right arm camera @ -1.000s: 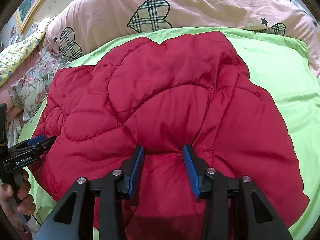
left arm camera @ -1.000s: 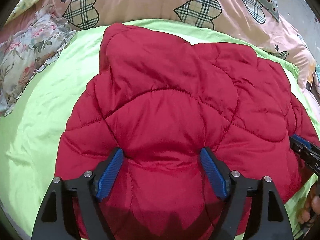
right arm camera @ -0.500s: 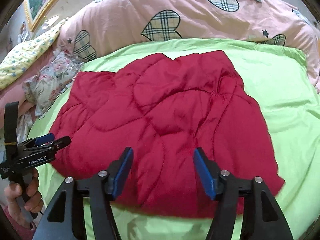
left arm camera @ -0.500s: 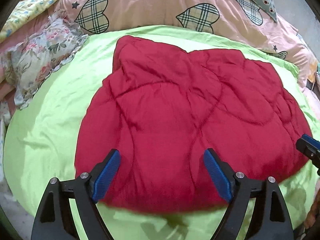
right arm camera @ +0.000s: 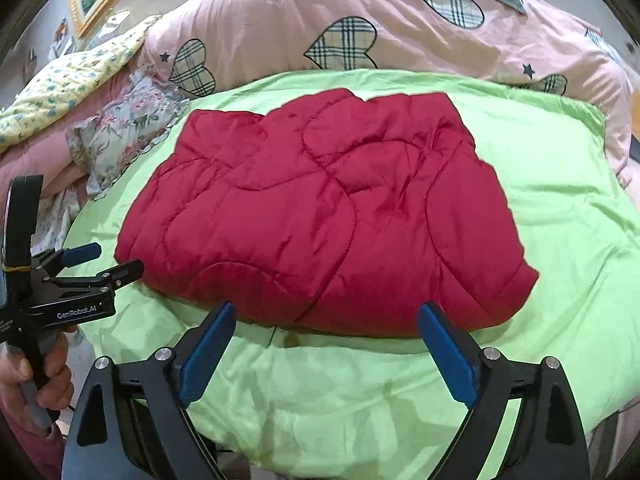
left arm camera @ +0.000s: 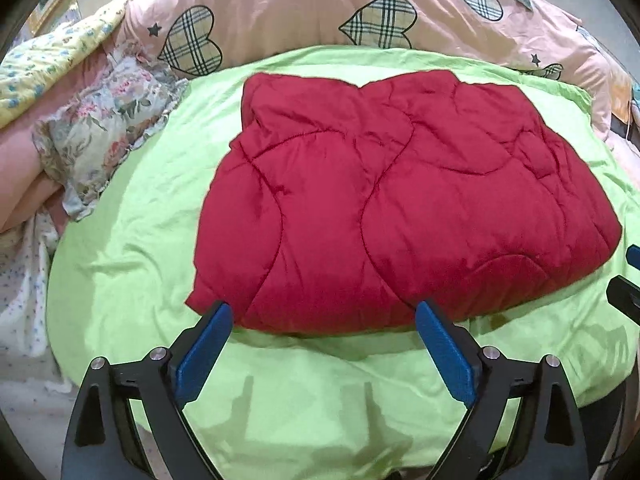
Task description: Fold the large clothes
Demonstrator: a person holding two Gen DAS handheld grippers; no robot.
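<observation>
A red quilted jacket point(left arm camera: 400, 208) lies folded into a rough block on the green sheet point(left arm camera: 132, 248); it also shows in the right wrist view point(right arm camera: 328, 220). My left gripper point(left arm camera: 322, 316) is open and empty, just short of the jacket's near edge. My right gripper point(right arm camera: 326, 316) is open and empty, also just short of the near edge. The left gripper point(right arm camera: 104, 260) shows at the left of the right wrist view, off the jacket's left corner. The right gripper's fingertips point(left arm camera: 632, 256) peek in at the right edge of the left wrist view.
A pink duvet with plaid hearts point(left arm camera: 320, 8) is piled behind the jacket. A floral pillow point(left arm camera: 108, 128) and a yellow floral cloth point(left arm camera: 52, 64) lie at the left. The green sheet's front edge point(right arm camera: 340, 440) drops off below the grippers.
Both grippers let go of the jacket, opened wide and pulled back toward the bed's near edge. The jacket settled flat on the sheet.
</observation>
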